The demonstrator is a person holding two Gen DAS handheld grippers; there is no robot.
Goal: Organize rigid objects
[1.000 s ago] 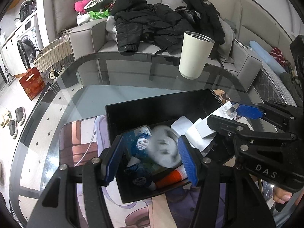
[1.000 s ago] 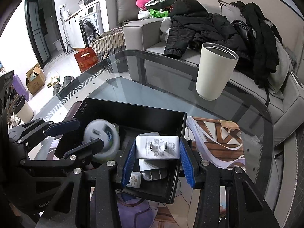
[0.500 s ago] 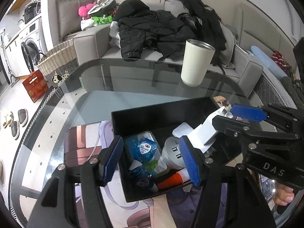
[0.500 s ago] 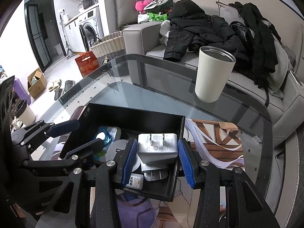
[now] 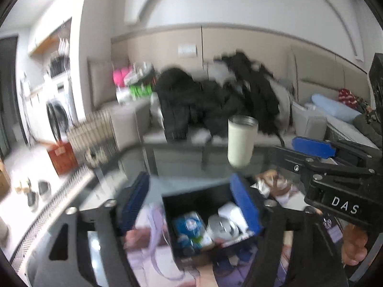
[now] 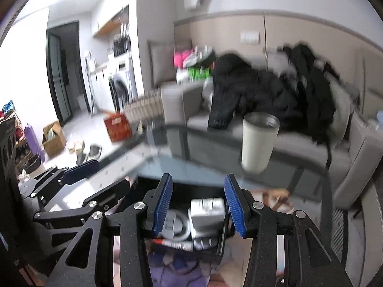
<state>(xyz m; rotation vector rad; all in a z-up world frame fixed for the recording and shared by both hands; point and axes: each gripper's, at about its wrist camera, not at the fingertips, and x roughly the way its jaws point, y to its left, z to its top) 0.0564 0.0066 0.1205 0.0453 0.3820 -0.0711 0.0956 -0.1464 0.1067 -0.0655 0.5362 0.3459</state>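
Two hand-held grippers hang above a black box (image 6: 203, 191) on a glass table (image 6: 182, 165), both frames smeared by motion. The left gripper (image 5: 191, 205) has its blue pads spread and opening wider, nothing between them; the right gripper (image 6: 198, 203) is also opening, its pads apart and clear of the white charger (image 6: 207, 215) lying in the box below. Beside the charger sit a round white plug (image 6: 173, 223), a blue packet (image 5: 189, 224) and a red-tipped pen (image 6: 172, 242), packed close together. The charger looks hard, light and smooth-sided, likely best pinched across its flat faces, away from the prongs; the pen would probably roll unless taken mid-barrel. The box itself seems stiff and light, safest gripped by a wall. A cream cup (image 5: 241, 141) stands well apart at the table's far edge and could tip if knocked.
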